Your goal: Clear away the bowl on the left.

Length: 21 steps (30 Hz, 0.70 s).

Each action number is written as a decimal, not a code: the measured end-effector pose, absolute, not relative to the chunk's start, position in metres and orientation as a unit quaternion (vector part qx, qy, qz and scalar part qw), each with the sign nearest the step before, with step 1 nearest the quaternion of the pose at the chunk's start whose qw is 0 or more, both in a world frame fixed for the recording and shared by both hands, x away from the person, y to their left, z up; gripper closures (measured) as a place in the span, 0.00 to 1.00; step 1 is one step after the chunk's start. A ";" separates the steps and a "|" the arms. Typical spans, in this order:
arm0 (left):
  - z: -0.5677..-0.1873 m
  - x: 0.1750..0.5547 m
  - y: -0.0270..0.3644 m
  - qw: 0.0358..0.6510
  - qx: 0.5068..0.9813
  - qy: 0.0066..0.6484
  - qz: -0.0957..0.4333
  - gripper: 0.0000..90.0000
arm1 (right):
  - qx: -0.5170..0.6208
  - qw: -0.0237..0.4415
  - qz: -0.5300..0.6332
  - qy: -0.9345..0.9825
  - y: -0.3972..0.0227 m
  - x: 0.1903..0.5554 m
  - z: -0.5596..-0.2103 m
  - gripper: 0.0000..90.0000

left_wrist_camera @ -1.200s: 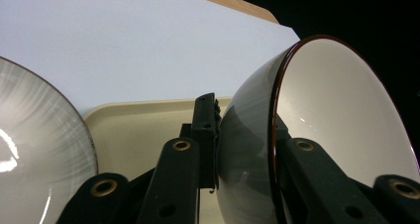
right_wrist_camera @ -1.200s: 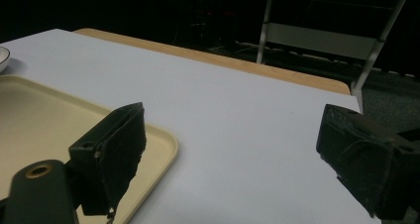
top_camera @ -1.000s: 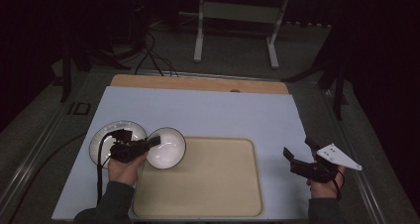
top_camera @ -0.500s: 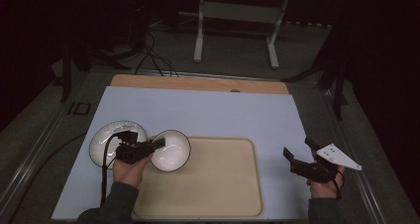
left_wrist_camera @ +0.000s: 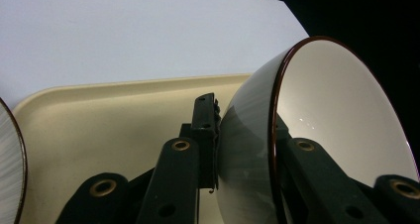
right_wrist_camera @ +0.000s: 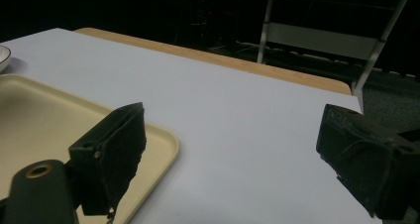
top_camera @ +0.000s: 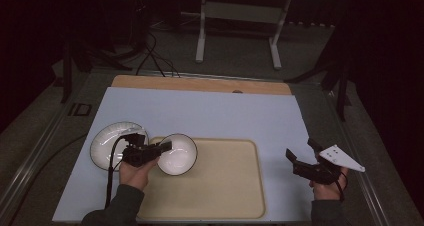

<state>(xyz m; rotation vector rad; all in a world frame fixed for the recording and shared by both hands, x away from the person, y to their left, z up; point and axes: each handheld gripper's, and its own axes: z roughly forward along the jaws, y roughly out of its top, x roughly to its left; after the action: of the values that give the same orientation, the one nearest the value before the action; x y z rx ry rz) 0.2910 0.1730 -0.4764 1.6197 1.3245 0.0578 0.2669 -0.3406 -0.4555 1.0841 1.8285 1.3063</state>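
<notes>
The white bowl (top_camera: 177, 153) is pinched by its rim in the left gripper (top_camera: 159, 150), tilted over the beige tray (top_camera: 235, 196), probably for placing there. The right gripper (top_camera: 301, 155) is held spread, empty, beside the tray.

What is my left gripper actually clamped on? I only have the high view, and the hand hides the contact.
Observer: The left gripper is shut on the bowl's rim, one jaw outside the wall and one inside.
Operator: How does the bowl sit?
Observer: Tipped well over, its dark-edged rim close to upright above the tray.
Operator: And how does the right gripper stand?
Observer: The right gripper stands wide open with nothing between its jaws, over bare table beside the tray's corner.
</notes>
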 end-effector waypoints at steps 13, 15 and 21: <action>-0.479 0.292 0.165 0.499 0.675 0.544 0.019 0.85 | 0.412 0.319 0.497 0.694 -0.342 0.266 -0.455 0.13; -0.479 0.292 0.164 0.498 0.676 0.543 0.019 0.85 | 0.412 0.318 0.497 0.694 -0.341 0.266 -0.455 0.13; -0.480 0.293 0.162 0.499 0.676 0.542 0.016 0.85 | 0.412 0.318 0.497 0.695 -0.342 0.266 -0.455 0.13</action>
<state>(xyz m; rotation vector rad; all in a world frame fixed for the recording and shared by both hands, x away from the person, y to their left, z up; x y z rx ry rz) 0.2926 0.1615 -0.4802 1.6342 1.3113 0.0397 0.2661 -0.3417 -0.4553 1.0833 1.8275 1.3063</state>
